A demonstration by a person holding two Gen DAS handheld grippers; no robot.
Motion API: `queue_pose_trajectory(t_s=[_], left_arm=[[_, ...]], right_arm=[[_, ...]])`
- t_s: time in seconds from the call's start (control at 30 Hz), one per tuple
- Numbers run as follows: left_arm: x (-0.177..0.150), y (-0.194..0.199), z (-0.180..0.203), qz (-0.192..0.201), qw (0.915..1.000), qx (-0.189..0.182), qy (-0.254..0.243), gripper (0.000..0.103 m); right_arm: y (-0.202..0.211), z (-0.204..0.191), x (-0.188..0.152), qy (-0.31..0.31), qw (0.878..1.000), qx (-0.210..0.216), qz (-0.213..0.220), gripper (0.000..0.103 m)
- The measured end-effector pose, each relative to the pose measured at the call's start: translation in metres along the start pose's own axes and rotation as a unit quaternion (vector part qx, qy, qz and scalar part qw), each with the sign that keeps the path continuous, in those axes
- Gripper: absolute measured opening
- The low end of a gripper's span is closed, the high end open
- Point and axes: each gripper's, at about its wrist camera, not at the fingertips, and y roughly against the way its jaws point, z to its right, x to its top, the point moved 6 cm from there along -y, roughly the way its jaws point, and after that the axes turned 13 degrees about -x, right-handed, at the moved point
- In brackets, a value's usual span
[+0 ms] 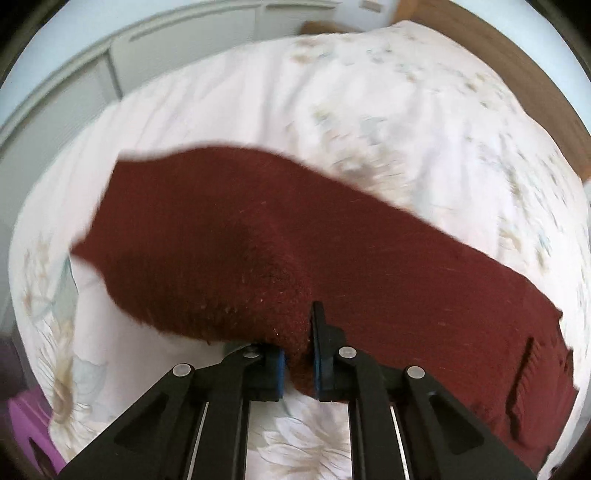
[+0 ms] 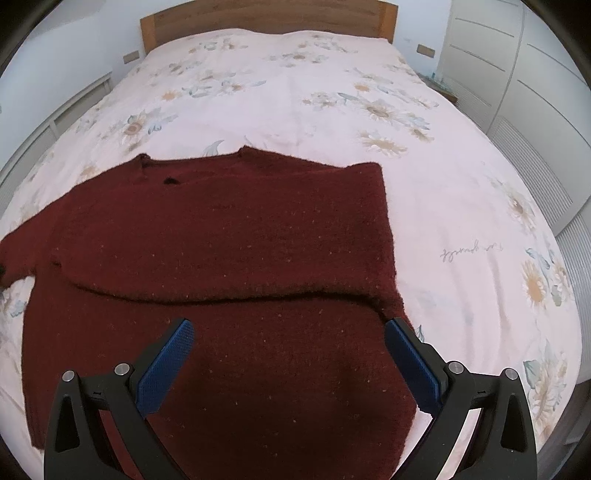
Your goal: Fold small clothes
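Note:
A dark red knitted sweater (image 2: 229,236) lies on a bed with a pink floral cover (image 2: 332,96). Its right sleeve is folded across the chest. Its left sleeve stretches out to the left. My right gripper (image 2: 288,332) is open and empty, hovering over the sweater's lower body. In the left wrist view my left gripper (image 1: 299,354) is shut on a bunched fold of the sweater (image 1: 258,236), lifting it off the cover. The view is motion-blurred.
A wooden headboard (image 2: 266,16) stands at the far end of the bed. White wardrobe doors (image 2: 517,66) run along the right side. A purple object (image 1: 26,417) shows at the lower left beside the bed.

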Motion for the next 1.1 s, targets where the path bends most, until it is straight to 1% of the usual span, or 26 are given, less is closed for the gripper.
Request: queue_pose_trajectory(t_s=[0.13,0.27,0.3,0.37,0.4,0.43,0.5,0.57,0.6,0.77,0.8,0.83,0.9,0.93,1.0,1.07,1.1], left_arm=[[-0.001,0.018,0.043,-0.001,0.9985,-0.023,-0.048,0.007],[-0.014,0.029,0.094,-0.018,0.9938,-0.066,-0.088,0.007],[-0.019,0.033,0.112,-0.024,0.9913,-0.076,-0.105,0.007],[-0.029,0.039,0.144,-0.027,0.9863,-0.081,-0.141,0.007],[-0.032,0.035,0.161,-0.029,0.984,-0.083,-0.155,0.007],[-0.04,0.039,0.181,-0.032,0.98,-0.091,-0.174,0.007],[-0.05,0.042,0.211,-0.036,0.9749,-0.103,-0.194,0.007],[-0.056,0.03,0.247,-0.04,0.9689,-0.117,-0.214,0.007],[-0.064,0.031,0.267,-0.041,0.9646,-0.126,-0.228,0.007],[-0.07,-0.007,0.344,-0.052,0.9481,-0.155,-0.273,0.007],[-0.076,-0.01,0.357,-0.054,0.9439,-0.16,-0.284,0.007],[-0.086,-0.013,0.375,-0.057,0.9378,-0.164,-0.301,0.007],[-0.094,-0.029,0.395,-0.065,0.9308,-0.17,-0.317,0.007],[-0.103,-0.037,0.406,-0.072,0.9274,-0.173,-0.324,0.007],[-0.117,-0.056,0.419,-0.08,0.9226,-0.161,-0.342,0.007],[-0.126,-0.072,0.418,-0.087,0.9211,-0.146,-0.35,0.007],[-0.134,-0.087,0.416,-0.1,0.9208,-0.138,-0.351,0.007]], right_arm=[[0.005,0.0,0.002,0.004,1.0,0.005,0.008,0.103],[0.01,0.0,0.007,0.012,1.0,0.005,0.015,0.103],[0.011,0.001,0.009,0.012,1.0,0.005,0.016,0.103],[0.012,0.004,0.012,0.008,1.0,0.007,0.016,0.103],[0.011,0.006,0.013,0.003,1.0,0.012,0.015,0.103],[0.011,0.008,0.013,-0.001,1.0,0.015,0.013,0.103],[0.011,0.014,0.015,-0.012,1.0,0.023,0.012,0.103],[0.012,0.02,0.017,-0.015,1.0,0.023,0.014,0.103],[0.012,0.023,0.018,-0.014,1.0,0.022,0.016,0.103],[0.017,0.039,0.026,-0.014,0.999,0.015,0.024,0.103],[0.017,0.041,0.027,-0.015,0.999,0.014,0.025,0.103],[0.018,0.044,0.029,-0.016,0.999,0.013,0.026,0.103],[0.018,0.049,0.031,-0.018,0.999,0.01,0.026,0.103],[0.017,0.05,0.031,-0.018,0.999,0.01,0.026,0.103],[0.014,0.053,0.03,-0.022,0.999,0.011,0.023,0.103],[0.011,0.053,0.028,-0.027,0.999,0.017,0.017,0.103],[0.009,0.053,0.026,-0.029,0.999,0.02,0.014,0.103]])
